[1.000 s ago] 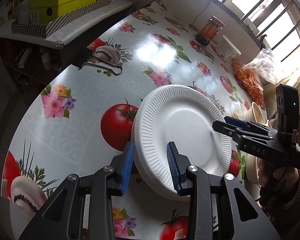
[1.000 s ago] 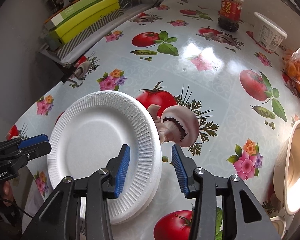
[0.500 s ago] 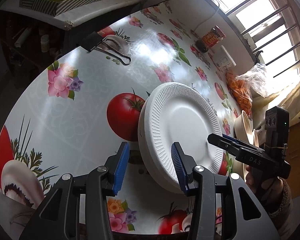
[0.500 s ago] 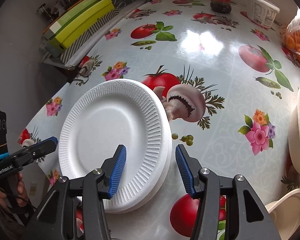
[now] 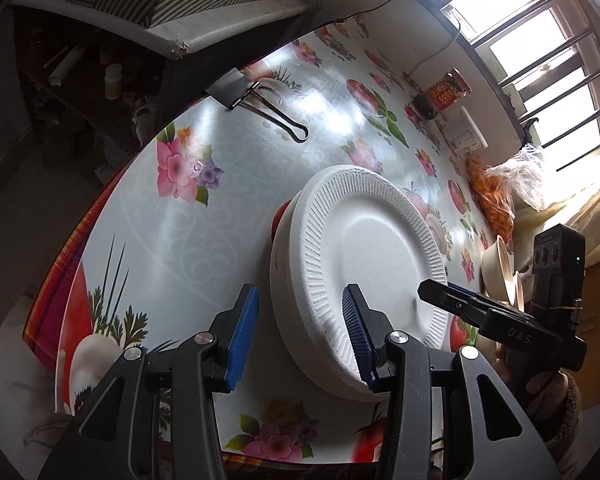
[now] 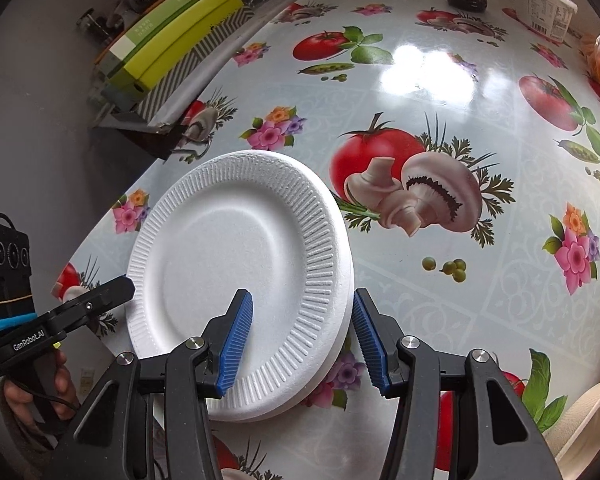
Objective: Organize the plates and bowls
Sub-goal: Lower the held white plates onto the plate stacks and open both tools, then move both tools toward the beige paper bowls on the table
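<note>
Both tongs stand released, blue ribbed pads spread apart, on opposite sides of a stack of white ribbed foam plates (image 5: 364,248) lying on the table (image 5: 204,240), which wears a glossy oilcloth printed with tomatoes, mushrooms and flowers. The left tongs (image 5: 300,336) straddle the stack's near rim, one pad over the plate and one outside it; whether they touch it cannot be told. The right tongs (image 6: 304,340) straddle the opposite rim likewise, one pad above the top plate's well, the other just beyond the edge. Beige paper bowls (image 5: 500,268) sit well apart near the table's far side. A black binder clip (image 5: 236,90) lies near the table edge beside yellow-green boxes (image 6: 172,40).
</note>
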Tool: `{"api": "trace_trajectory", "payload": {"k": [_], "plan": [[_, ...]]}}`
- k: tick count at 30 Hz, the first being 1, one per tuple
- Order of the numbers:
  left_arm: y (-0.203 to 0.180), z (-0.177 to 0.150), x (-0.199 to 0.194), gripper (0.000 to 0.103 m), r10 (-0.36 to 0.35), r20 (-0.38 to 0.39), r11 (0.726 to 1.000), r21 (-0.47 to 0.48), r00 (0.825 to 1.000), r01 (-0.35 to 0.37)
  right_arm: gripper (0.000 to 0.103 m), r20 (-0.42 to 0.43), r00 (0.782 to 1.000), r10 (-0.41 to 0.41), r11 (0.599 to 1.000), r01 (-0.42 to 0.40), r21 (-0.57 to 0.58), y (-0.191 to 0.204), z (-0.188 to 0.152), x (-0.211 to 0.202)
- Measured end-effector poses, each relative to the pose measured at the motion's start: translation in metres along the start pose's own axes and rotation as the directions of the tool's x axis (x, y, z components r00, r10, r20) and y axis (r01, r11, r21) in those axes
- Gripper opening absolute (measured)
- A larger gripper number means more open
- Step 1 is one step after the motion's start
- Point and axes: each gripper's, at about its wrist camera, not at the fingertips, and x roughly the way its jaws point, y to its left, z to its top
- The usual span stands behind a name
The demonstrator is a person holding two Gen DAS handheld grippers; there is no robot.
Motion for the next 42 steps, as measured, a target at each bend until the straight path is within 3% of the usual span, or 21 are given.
{"api": "trace_trajectory", "payload": {"k": [13,22,27,33,39,42], "plan": [[0.016,0.002,-0.011,0.045,0.047,0.002,0.999,0.000,0.999,-0.047,0.051,0.000,0.999,0.038,0.999,-0.038,-0.012,0.020,0.002,0.010],[0.003,0.001,-0.026,0.045,0.118,0.038,0.992,0.045,0.992,-0.120,0.052,0.089,0.994,-0.062,0.997,0.065,-0.035,0.009,-0.006,-0.011],[-0.021,-0.003,-0.042,0.045,0.132,0.107,0.984,0.102,0.985,-0.143,0.057,0.158,0.983,-0.088,0.996,0.092,-0.019,0.000,-0.019,-0.037],[-0.066,-0.013,-0.053,0.045,0.109,0.164,0.966,0.213,0.980,-0.143,0.057,0.247,0.957,-0.152,0.988,0.152,0.017,-0.008,-0.042,-0.075],[-0.122,-0.033,-0.044,0.045,0.080,0.190,0.920,0.363,0.978,-0.146,0.057,0.346,0.907,-0.238,0.971,0.227,0.073,-0.022,-0.073,-0.119],[-0.152,-0.045,-0.034,0.045,0.042,0.186,0.889,0.442,0.982,-0.122,0.057,0.383,0.871,-0.307,0.951,0.289,0.107,-0.032,-0.089,-0.140]]}}
